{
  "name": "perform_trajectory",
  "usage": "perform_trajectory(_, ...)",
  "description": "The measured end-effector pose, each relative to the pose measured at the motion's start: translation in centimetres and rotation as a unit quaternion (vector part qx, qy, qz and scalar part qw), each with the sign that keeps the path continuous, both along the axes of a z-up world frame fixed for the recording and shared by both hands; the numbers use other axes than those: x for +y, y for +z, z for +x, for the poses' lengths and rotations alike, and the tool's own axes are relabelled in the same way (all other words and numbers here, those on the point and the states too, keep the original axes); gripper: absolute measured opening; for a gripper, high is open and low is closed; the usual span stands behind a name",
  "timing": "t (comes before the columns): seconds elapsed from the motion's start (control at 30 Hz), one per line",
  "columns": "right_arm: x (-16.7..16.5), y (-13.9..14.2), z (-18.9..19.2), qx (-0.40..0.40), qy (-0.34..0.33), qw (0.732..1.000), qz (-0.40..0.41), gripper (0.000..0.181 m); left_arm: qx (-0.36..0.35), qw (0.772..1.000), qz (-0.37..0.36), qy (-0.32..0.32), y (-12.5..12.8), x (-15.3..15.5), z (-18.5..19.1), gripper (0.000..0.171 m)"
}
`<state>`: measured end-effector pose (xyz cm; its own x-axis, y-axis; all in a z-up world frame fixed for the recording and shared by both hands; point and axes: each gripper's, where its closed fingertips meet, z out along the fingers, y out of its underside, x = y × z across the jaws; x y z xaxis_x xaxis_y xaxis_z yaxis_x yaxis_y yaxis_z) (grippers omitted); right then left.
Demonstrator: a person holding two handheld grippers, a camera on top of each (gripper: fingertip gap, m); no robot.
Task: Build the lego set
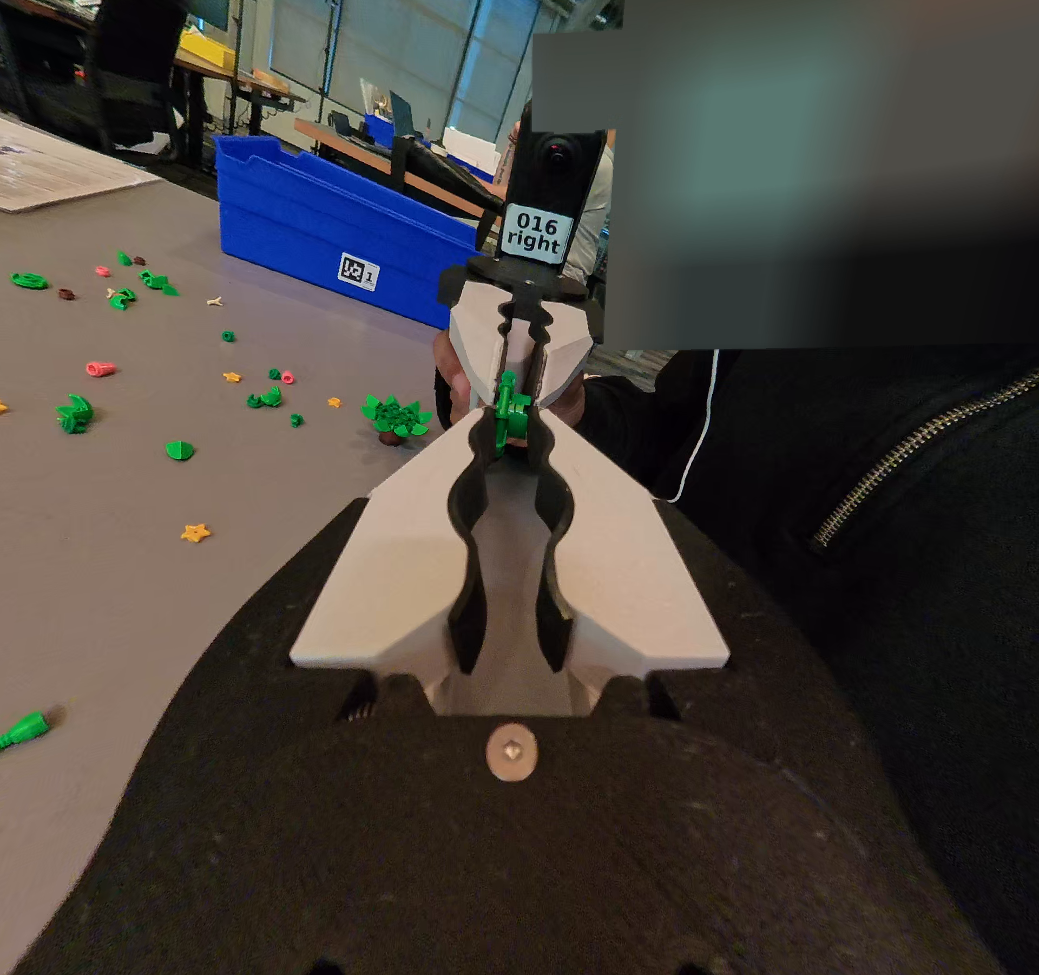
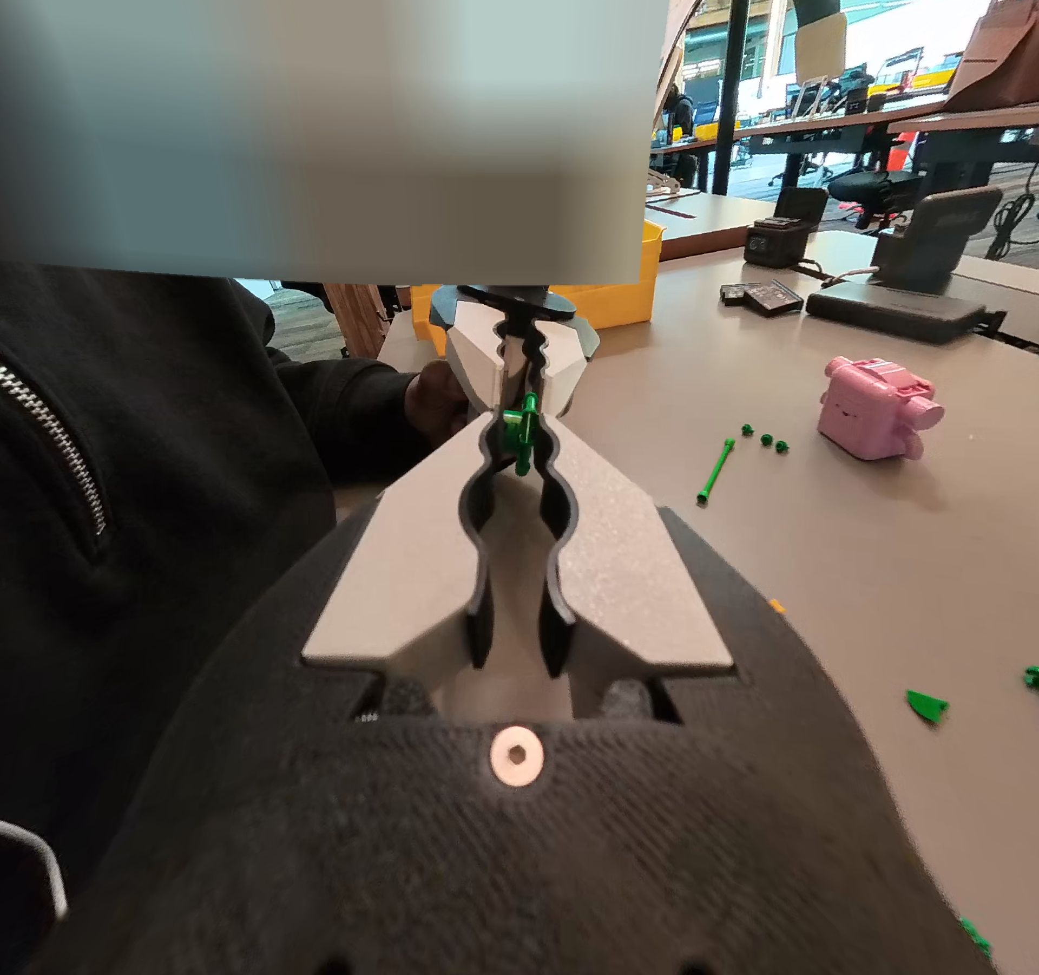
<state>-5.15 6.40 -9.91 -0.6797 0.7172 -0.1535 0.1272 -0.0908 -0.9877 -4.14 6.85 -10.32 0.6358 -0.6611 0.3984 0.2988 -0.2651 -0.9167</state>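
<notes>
A small green lego assembly [image 1: 509,413], a thin stem with a rounded piece on it, hangs in the air between both grippers. My left gripper [image 1: 509,433] is shut on it from the near side. The right gripper [image 1: 520,354] faces me tip to tip and pinches the stem's upper end. In the right wrist view the same assembly [image 2: 520,430] sits at my right gripper's tips [image 2: 514,444], with the left gripper [image 2: 520,380] opposite. Which gripper holds which part I cannot tell. A leafy green build [image 1: 396,416] stands on the grey table [image 1: 140,582].
Loose green, pink and yellow pieces [image 1: 101,368] lie scattered at the left. A blue bin [image 1: 337,228] stands behind them. On the right side are a pink block build [image 2: 877,408], a green rod [image 2: 714,470], a yellow bin [image 2: 618,295] and black devices [image 2: 894,312]. A person's black jacket [image 1: 843,554] is close. The tips of both grippers are at nearly the same place. The pink block build [image 2: 877,408] is about equally far from each gripper, around 25 centimetres.
</notes>
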Motion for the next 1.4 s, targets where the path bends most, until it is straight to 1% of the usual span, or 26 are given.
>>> perform_trajectory(0.17, 0.0, -0.2, -0.1, -0.007, 0.004, 1.0, -0.004, 0.008, 0.002, 1.0, -0.007, 0.0, -0.2, 0.0, -0.1, 0.007)
perform_trajectory(0.3, 0.2, 0.6, -0.6, 0.019, -0.012, 0.999, -0.044, 0.009, 0.009, 1.0, 0.012, 0.017, 0.4, 0.1, -0.6, 0.007)
perform_trajectory(0.33, 0.3, 0.7, -0.6, 0.026, -0.015, 0.999, -0.043, 0.016, 0.015, 1.0, 0.015, 0.02, 0.4, 0.1, -0.6, 0.007)
perform_trajectory(0.37, 0.4, 0.8, -0.6, 0.031, -0.019, 0.999, -0.04, 0.032, 0.018, 0.999, 0.019, 0.024, 0.5, 0.1, -0.7, 0.007)
perform_trajectory(0.47, 0.4, 0.8, -0.5, 0.025, -0.009, 0.998, -0.056, 0.035, 0.015, 0.999, 0.028, 0.034, 0.8, 0.0, -1.0, 0.007)
perform_trajectory(0.57, 0.2, 0.6, -0.5, 0.016, 0.0, 0.998, -0.065, 0.029, -0.007, 0.999, 0.03, 0.028, 1.1, 0.0, -1.1, 0.007)
perform_trajectory(0.7, 0.0, 0.4, -0.5, 0.016, -0.002, 0.999, -0.051, 0.009, -0.017, 0.999, 0.034, 0.023, 1.2, 0.0, -0.9, 0.006)
perform_trajectory(0.93, 0.0, 0.5, -0.4, 0.018, -0.004, 0.999, -0.05, 0.009, -0.015, 0.999, 0.039, 0.019, 1.1, -0.1, -0.8, 0.006)
perform_trajectory(1.2, 0.1, 0.1, -0.3, 0.019, -0.017, 1.0, -0.008, 0.009, 0.008, 0.999, 0.033, 0.023, 0.6, 0.0, -0.7, 0.006)
perform_trajectory(1.4, 0.1, -0.1, -0.1, 0.001, -0.007, 1.0, 0.0, 0.008, 0.001, 1.0, 0.018, 0.009, 0.3, -0.1, -0.4, 0.007)
